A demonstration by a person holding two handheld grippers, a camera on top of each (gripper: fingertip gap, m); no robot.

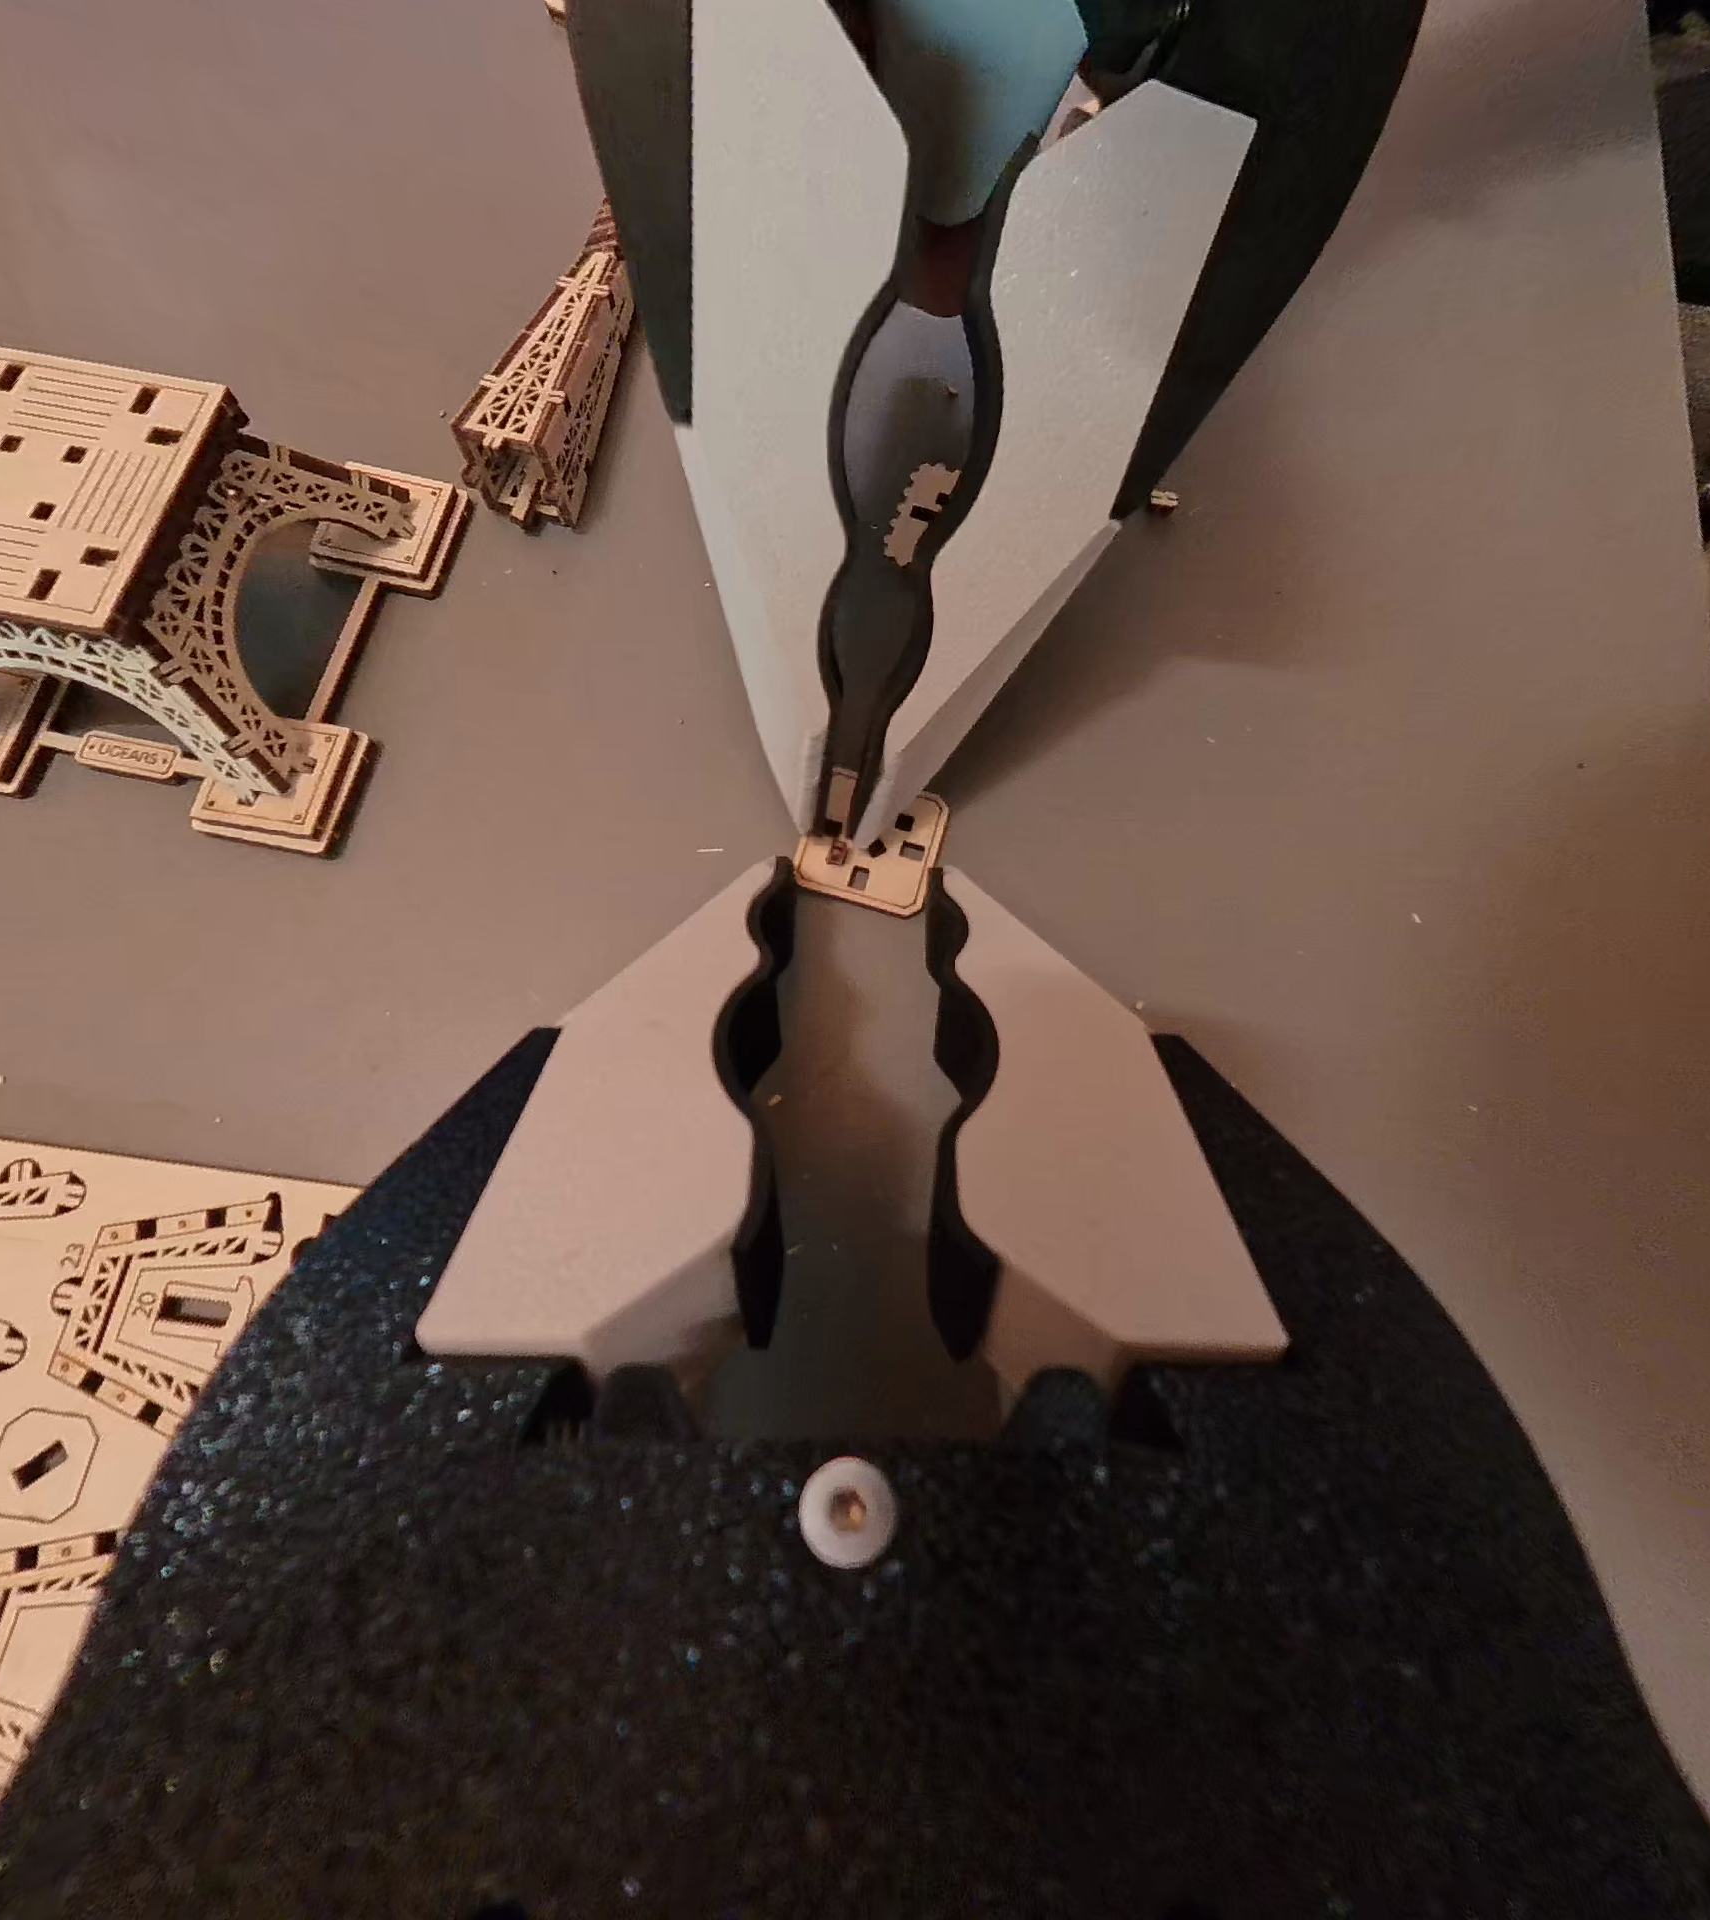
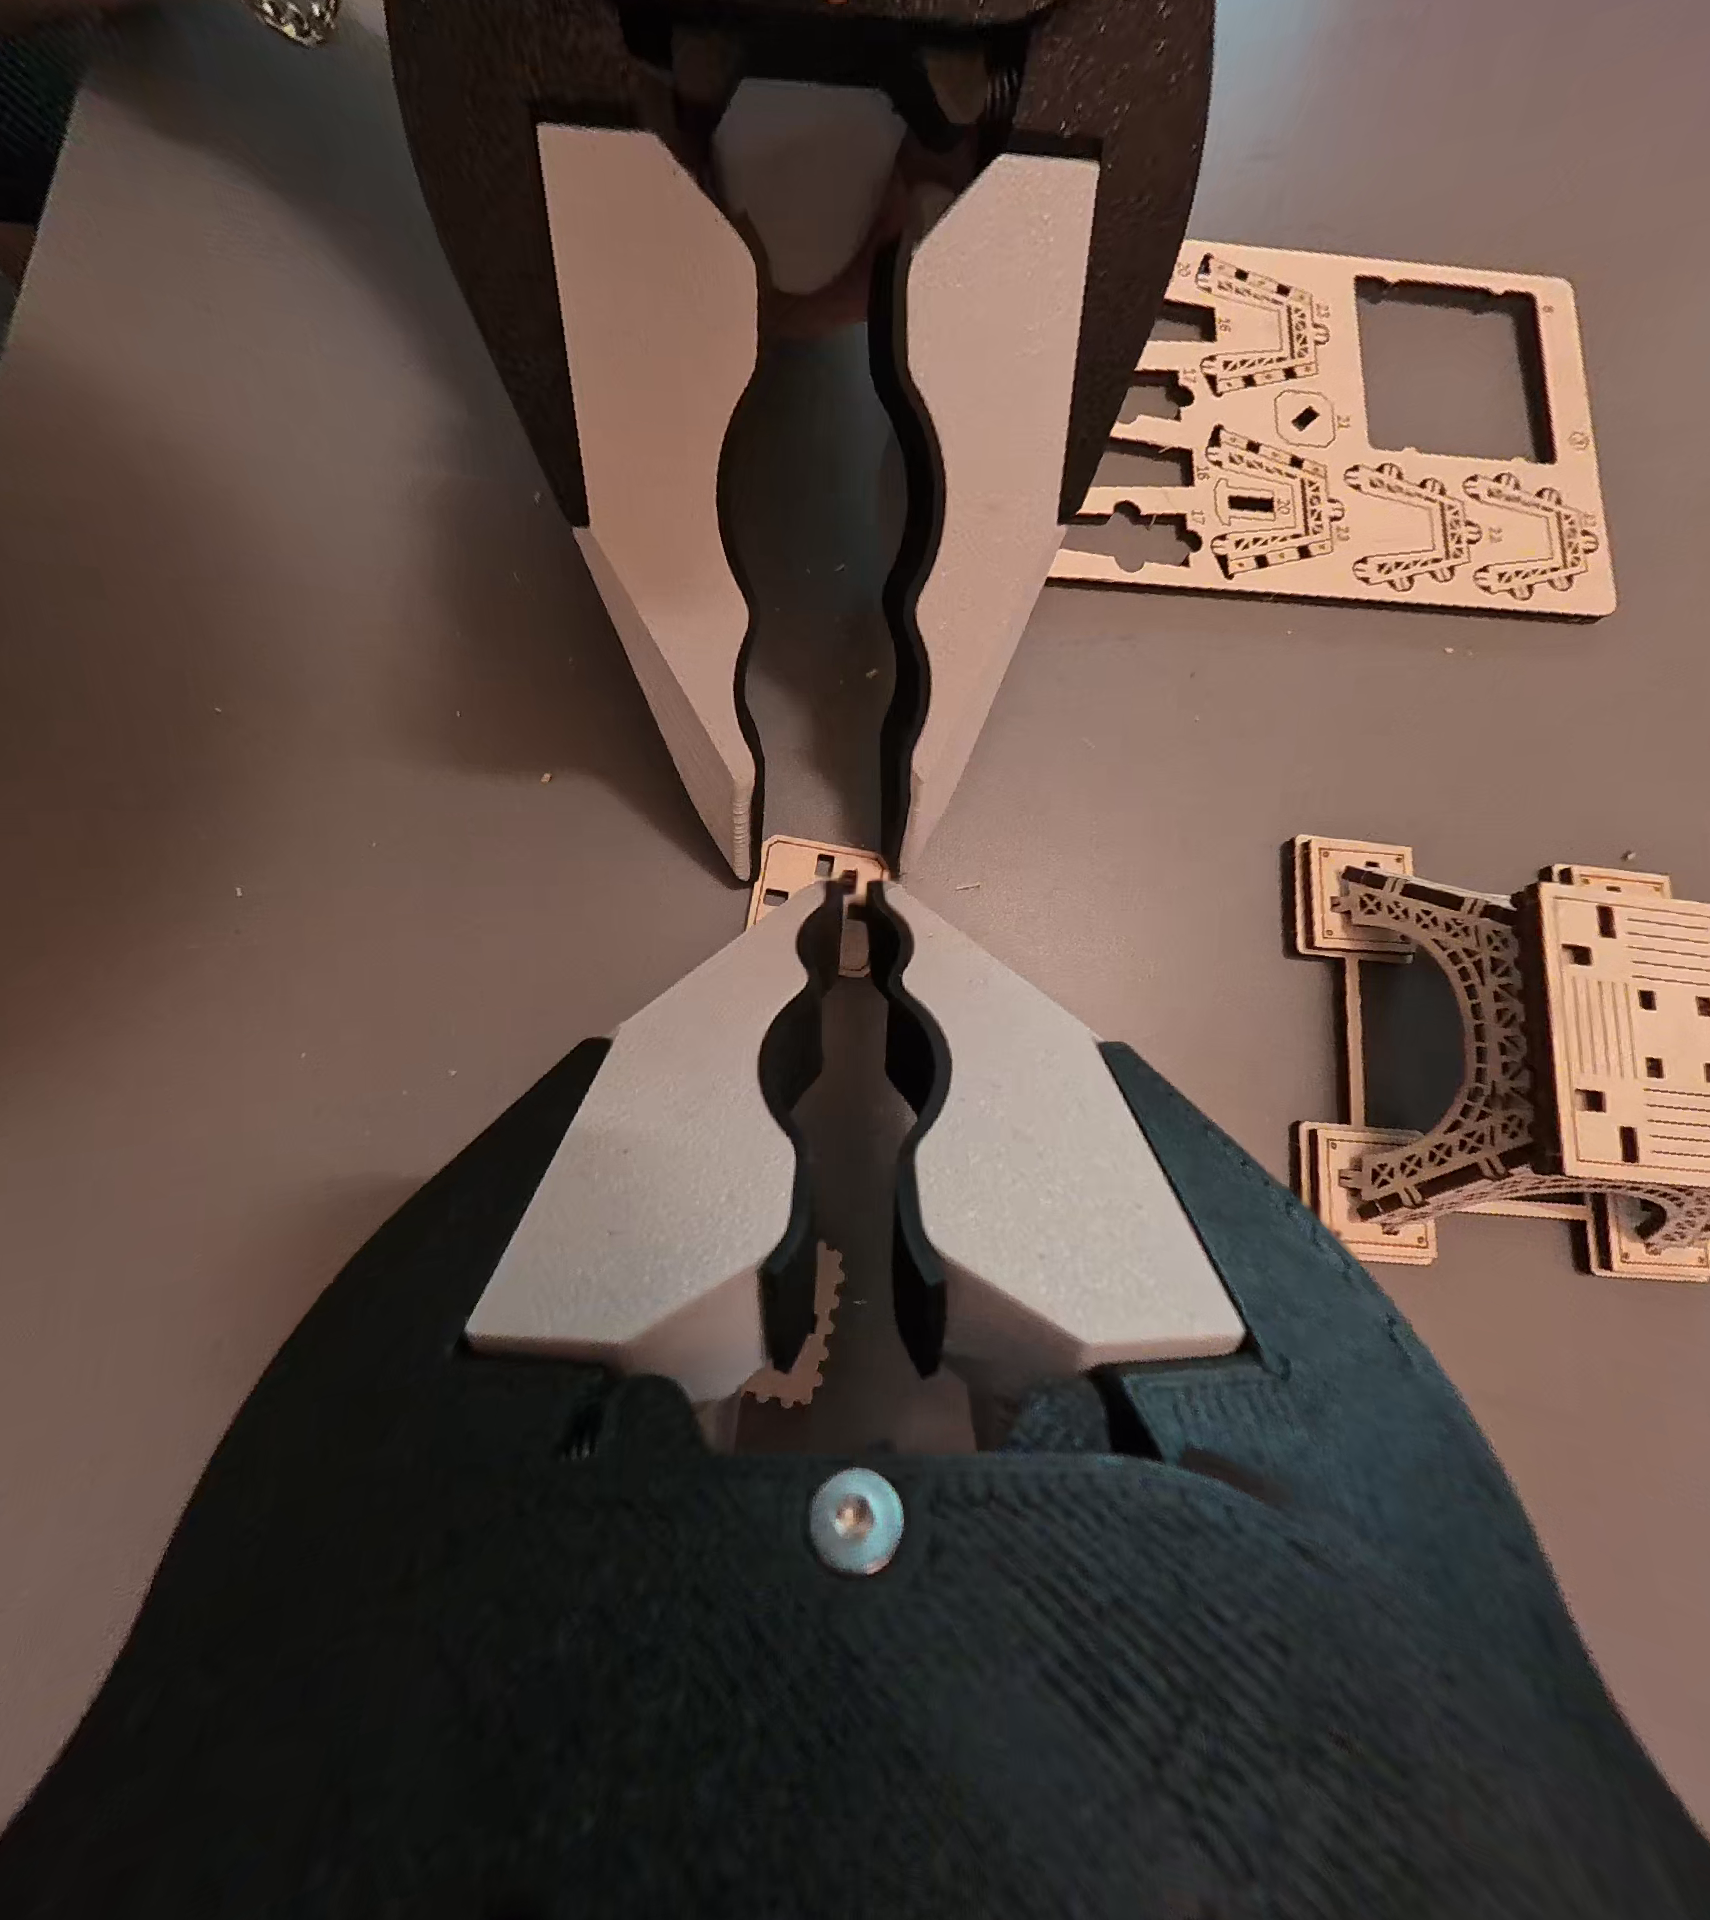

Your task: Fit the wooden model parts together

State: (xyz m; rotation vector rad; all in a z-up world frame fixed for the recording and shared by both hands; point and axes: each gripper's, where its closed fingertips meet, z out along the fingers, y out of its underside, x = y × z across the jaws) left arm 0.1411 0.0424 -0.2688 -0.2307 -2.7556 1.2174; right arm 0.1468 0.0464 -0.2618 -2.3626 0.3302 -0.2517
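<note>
Fingers of the left gripper (image 1: pixel 861 883) are parted, their tips on either side of a small square wooden plate (image 1: pixel 877 868) lying flat on the grey surface (image 1: pixel 1246 935). Opposite them, the right gripper (image 2: pixel 859 902) has its fingers clenched on a thin toothed wooden strip (image 2: pixel 809 1340), whose lower end meets a slot in the plate. Off to one side stand the arched tower base (image 1: pixel 113 582) and a cut-out parts sheet (image 2: pixel 1350 457). Just beyond the base, a lattice tower section (image 1: pixel 555 405) lies on its side.
</note>
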